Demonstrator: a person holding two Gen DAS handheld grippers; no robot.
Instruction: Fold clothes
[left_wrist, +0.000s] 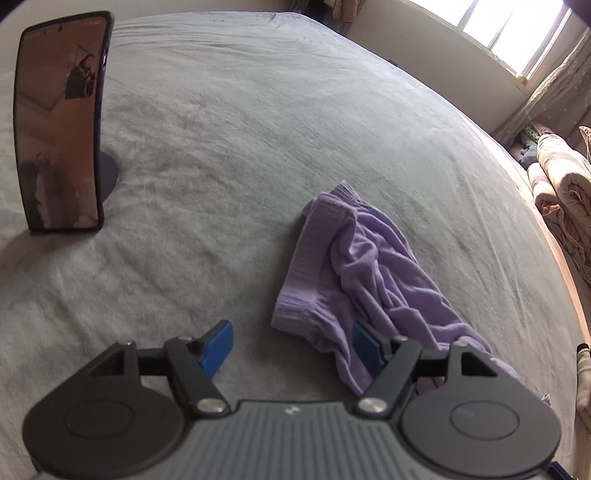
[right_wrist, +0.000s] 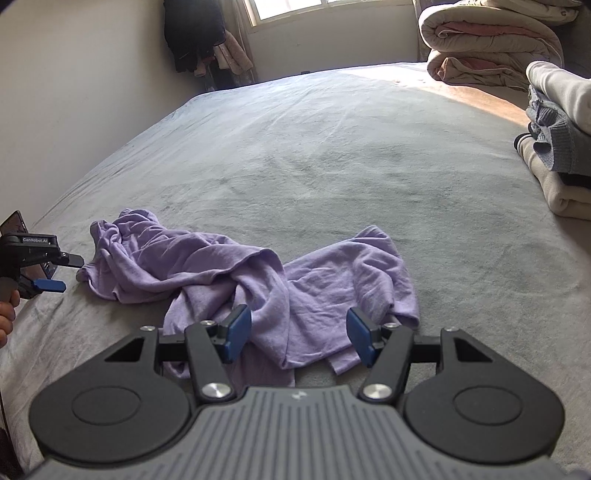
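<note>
Both hand-held grippers hung open and empty, the right hand-held gripper (right_wrist: 297, 338) over the crumpled purple garment (right_wrist: 255, 280) near the bed's (right_wrist: 332, 155) front edge, the left hand-held gripper (left_wrist: 291, 345) at its ribbed waistband, probably seeking corners. Farther off, folded clothes (right_wrist: 561, 147) were stacked at the right edge, likely finished work.

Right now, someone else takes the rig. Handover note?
Left gripper: open, empty, low over the bed at the ribbed-hem end of the crumpled lilac knit garment.
Right gripper: open, empty, over the garment's near edge.
Garment lies bunched on the grey fleece bed cover; no fold made yet.
Stack of folded clothes sits at the right edge of the bed.
Phone on a stand stands to the left; keep clear.
Left to do: spread the garment flat, fold it, add it to the stack.
</note>
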